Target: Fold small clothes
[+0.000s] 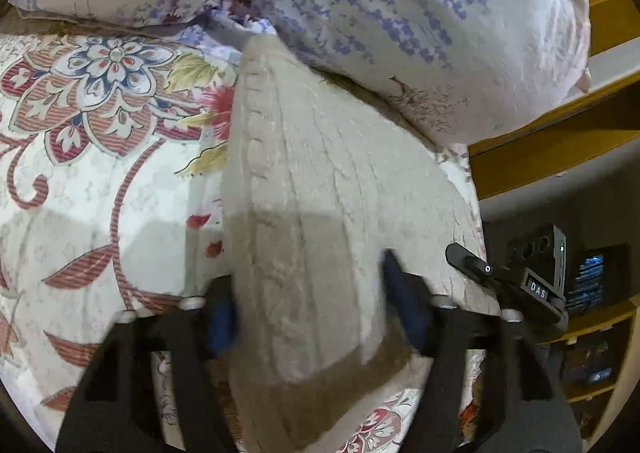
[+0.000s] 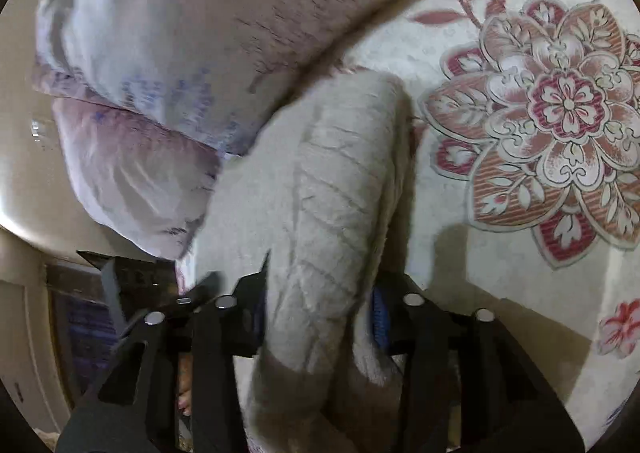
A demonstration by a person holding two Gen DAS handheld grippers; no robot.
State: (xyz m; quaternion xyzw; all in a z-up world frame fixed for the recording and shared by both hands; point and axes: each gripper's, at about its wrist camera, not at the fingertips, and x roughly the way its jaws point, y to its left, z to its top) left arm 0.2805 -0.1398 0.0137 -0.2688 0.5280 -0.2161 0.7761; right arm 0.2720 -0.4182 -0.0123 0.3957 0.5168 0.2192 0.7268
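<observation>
A cream cable-knit garment (image 1: 320, 189) lies on a floral bedsheet (image 1: 80, 173), its far end against the pillows. My left gripper (image 1: 308, 317) has its blue-padded fingers (image 1: 404, 305) spread on either side of the garment's near end; the knit fills the gap and drapes over the jaws. In the right wrist view the same garment (image 2: 320, 205) runs up from between my right gripper's (image 2: 316, 313) fingers (image 2: 378, 313), which are spread around a thick bunch of it. Whether either pair of jaws presses the cloth is hidden by the fabric.
Pale pillows with purple print (image 1: 420, 21) are stacked at the head of the bed, also in the right wrist view (image 2: 160, 65). A yellow wooden frame (image 1: 552, 157) and shelves stand beyond the bed's right edge. The other gripper (image 1: 520, 277) shows at the garment's right side.
</observation>
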